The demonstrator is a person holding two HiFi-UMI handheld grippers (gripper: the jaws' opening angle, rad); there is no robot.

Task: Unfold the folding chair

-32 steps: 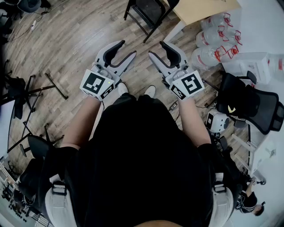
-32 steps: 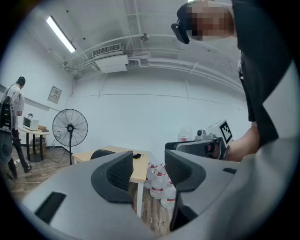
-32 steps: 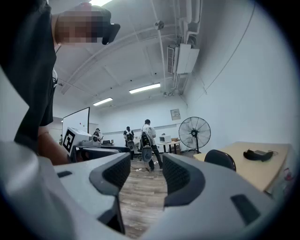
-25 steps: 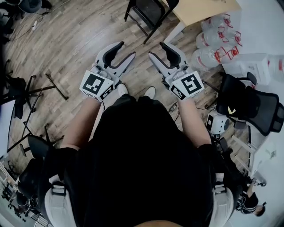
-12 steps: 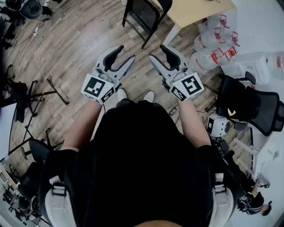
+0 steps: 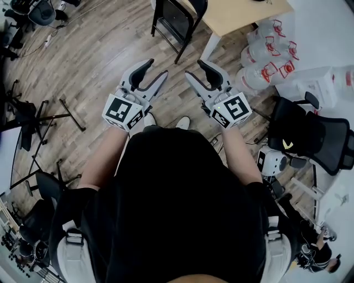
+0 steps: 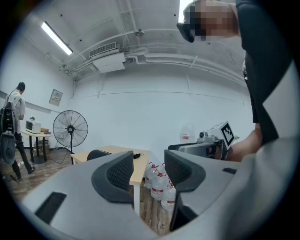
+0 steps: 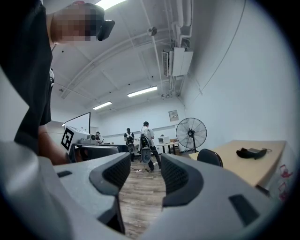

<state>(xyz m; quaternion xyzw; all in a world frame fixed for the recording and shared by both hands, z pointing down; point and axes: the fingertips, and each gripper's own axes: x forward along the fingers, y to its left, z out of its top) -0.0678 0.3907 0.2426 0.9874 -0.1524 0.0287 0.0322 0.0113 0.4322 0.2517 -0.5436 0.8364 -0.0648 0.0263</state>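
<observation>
What we count around the room

We count one black metal-framed folding chair (image 6: 176,19), one light wooden worktop (image 6: 249,14) with a single small black object (image 8: 252,153) lying on it, and at least four clear plastic water bottles with red caps (image 6: 259,76) clustered on the wood-plank floor (image 6: 94,61); their exact number we cannot tell. We also count one black mesh office chair (image 6: 312,135), one black pedestal fan (image 7: 70,129), one white microwave oven (image 7: 33,125), two white shoes (image 6: 149,118), two people (image 8: 146,140) standing far off in the right gripper view, and two long lit ceiling strip lights (image 8: 144,91) there.
</observation>
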